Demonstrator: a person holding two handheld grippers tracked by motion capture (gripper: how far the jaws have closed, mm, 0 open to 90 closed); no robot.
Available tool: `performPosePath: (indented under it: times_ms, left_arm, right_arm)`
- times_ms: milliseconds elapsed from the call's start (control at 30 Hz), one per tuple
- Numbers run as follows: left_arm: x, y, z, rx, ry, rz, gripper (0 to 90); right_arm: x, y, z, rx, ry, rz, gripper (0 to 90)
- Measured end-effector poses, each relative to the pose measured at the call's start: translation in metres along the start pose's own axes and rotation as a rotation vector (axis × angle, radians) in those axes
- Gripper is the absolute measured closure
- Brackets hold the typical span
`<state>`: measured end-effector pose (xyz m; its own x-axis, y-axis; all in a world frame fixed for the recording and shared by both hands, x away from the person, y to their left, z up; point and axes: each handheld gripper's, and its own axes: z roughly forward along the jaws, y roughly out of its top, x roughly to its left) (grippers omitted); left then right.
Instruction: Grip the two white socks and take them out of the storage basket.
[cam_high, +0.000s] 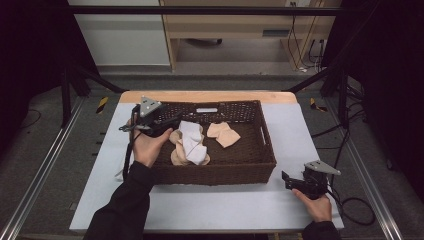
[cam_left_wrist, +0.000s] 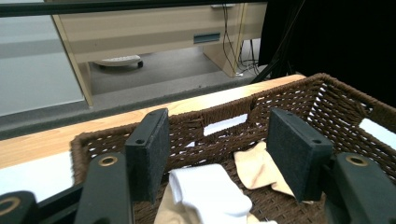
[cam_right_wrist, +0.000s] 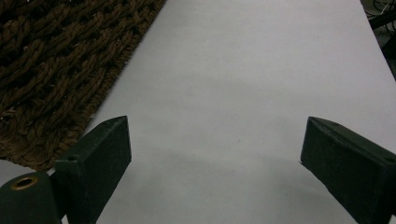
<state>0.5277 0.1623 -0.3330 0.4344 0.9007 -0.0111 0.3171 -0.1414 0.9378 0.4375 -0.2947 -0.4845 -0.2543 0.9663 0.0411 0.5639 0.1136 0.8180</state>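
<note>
A dark brown wicker basket (cam_high: 260, 150) stands in the middle of the table and holds socks. A white sock (cam_high: 192, 142) lies over a beige one (cam_high: 177, 152) at its left, and another beige sock (cam_high: 223, 134) lies toward the middle. My left gripper (cam_high: 172, 120) hovers over the basket's left rim, open with nothing between its pads. In the left gripper view the white sock (cam_left_wrist: 210, 193) and a beige sock (cam_left_wrist: 254, 170) lie below the open jaws. My right gripper (cam_high: 286, 181) rests low on the table at the basket's right front corner, open and empty.
The white table top (cam_high: 220, 205) runs along the front and both sides of the basket. The basket's woven wall (cam_right_wrist: 56, 70) stands just left of my right gripper (cam_right_wrist: 215, 154). A black frame bar (cam_high: 200, 10) crosses overhead, and cables (cam_high: 357, 210) lie at the right.
</note>
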Motion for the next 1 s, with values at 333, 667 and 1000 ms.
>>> performPosePath:
  times_ms: [333, 667, 1000]
  left_arm:
    - [-0.009, -0.011, 0.046, 0.071, 0.003, 0.037, 39.0]
    - [-0.004, -0.039, 0.079, 0.183, 0.028, 0.019, 39.5]
    - [0.001, -0.053, 0.089, 0.272, 0.025, 0.051, 36.2]
  right_arm:
    - [0.0, 0.0, 0.001, 0.005, -0.001, -0.005, 8.8]
    - [0.0, 0.0, 0.001, 0.006, 0.0, -0.006, 9.0]
    - [0.0, 0.0, 0.001, 0.006, 0.002, -0.004, 9.2]
